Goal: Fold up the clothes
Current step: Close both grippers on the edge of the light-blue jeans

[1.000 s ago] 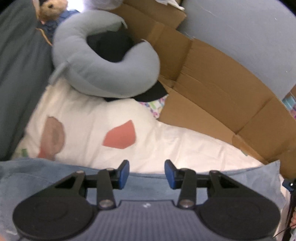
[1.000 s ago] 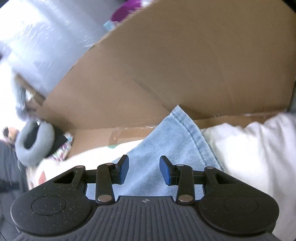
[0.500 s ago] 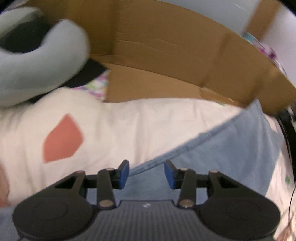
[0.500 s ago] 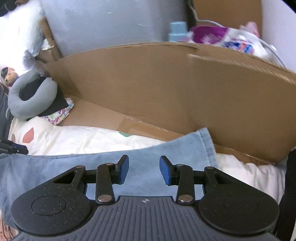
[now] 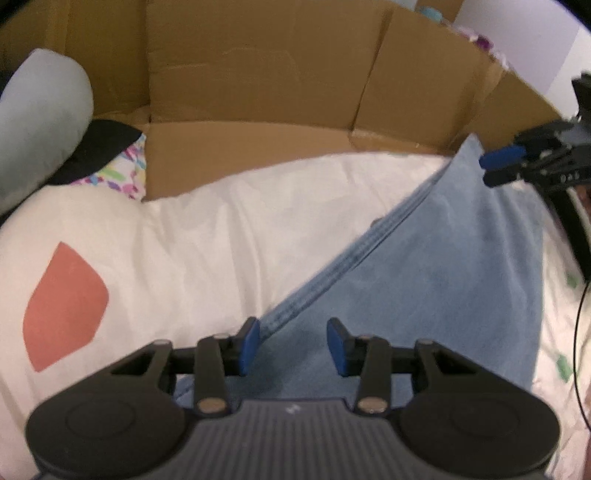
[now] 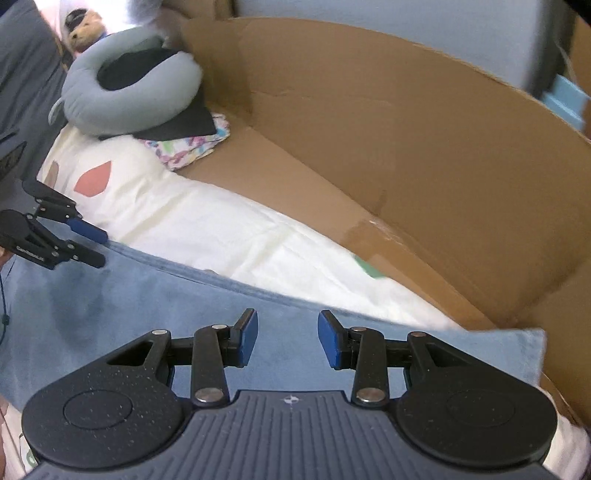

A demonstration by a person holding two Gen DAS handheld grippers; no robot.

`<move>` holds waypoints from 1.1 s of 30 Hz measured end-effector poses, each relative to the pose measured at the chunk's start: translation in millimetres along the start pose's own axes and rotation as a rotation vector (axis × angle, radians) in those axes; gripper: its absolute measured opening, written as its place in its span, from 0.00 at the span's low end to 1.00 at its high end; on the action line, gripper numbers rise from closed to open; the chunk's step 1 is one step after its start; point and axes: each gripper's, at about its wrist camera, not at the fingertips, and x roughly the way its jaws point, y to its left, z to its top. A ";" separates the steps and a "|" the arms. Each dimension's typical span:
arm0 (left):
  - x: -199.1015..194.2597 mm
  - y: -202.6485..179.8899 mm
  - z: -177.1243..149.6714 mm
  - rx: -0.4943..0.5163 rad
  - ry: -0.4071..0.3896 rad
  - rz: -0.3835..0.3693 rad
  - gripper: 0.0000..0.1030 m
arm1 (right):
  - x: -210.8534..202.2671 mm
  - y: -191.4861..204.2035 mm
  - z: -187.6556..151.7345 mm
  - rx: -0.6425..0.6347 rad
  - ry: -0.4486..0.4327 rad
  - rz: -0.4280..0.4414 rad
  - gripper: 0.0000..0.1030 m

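A light blue denim garment (image 5: 461,277) lies spread flat on a white sheet (image 5: 221,240) that has a red patch. My left gripper (image 5: 291,332) hangs low over the garment's seamed edge. Its jaws are closing, and the cloth lies under them, not pinched. In the right wrist view the same gripper (image 6: 88,245) shows at the denim's (image 6: 147,295) left end. My right gripper (image 6: 288,328) hovers open above the denim near its right end, with nothing between the pads. It also appears in the left wrist view (image 5: 495,168) by the far corner.
A tall cardboard wall (image 6: 406,147) runs along the far side of the sheet. A grey neck pillow (image 6: 129,99) sits at the far left on a black cloth and a patterned cloth (image 6: 192,144). A plush toy (image 6: 83,29) lies behind the pillow.
Both grippers have rolled and shifted. The left one sank toward the denim's seamed edge. The right one swung sideways along the denim toward its right end.
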 end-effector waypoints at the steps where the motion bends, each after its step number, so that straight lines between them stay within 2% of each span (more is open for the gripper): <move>1: 0.1 -1.2 -0.7 0.020 0.002 -0.002 0.39 | 4.4 4.9 3.5 -0.017 0.007 0.007 0.42; 4: -0.8 -2.5 -2.1 0.053 0.004 -0.002 0.38 | 17.3 20.0 9.4 -0.096 0.024 -0.009 0.41; 6: 0.8 -1.4 -1.6 0.051 0.007 0.008 0.32 | 25.2 30.4 12.9 -0.163 0.033 -0.026 0.41; 9: 3.7 -3.2 -0.7 0.062 0.018 0.045 0.21 | 35.7 47.2 21.2 -0.311 0.046 -0.054 0.41; 11: 3.7 -3.7 -0.2 0.065 0.023 0.053 0.09 | 44.6 56.3 26.0 -0.405 0.062 -0.063 0.41; 20: -6.3 -9.6 -4.4 0.086 -0.003 0.053 0.02 | 80.3 78.9 39.9 -0.617 0.217 0.066 0.39; 22: -11.3 -9.4 -4.0 0.076 -0.022 0.054 0.02 | 86.3 83.9 35.9 -0.671 0.250 0.070 0.36; 23: -13.6 -10.0 -3.9 0.077 -0.032 0.056 0.02 | 89.5 86.5 33.8 -0.697 0.263 0.061 0.30; 26: -16.6 -13.8 -4.6 0.097 -0.055 0.071 0.02 | 94.1 87.7 29.6 -0.717 0.285 0.022 0.00; 33: -18.4 -10.8 -5.4 0.076 -0.101 0.085 0.02 | 77.8 88.0 21.3 -0.710 0.211 -0.026 0.00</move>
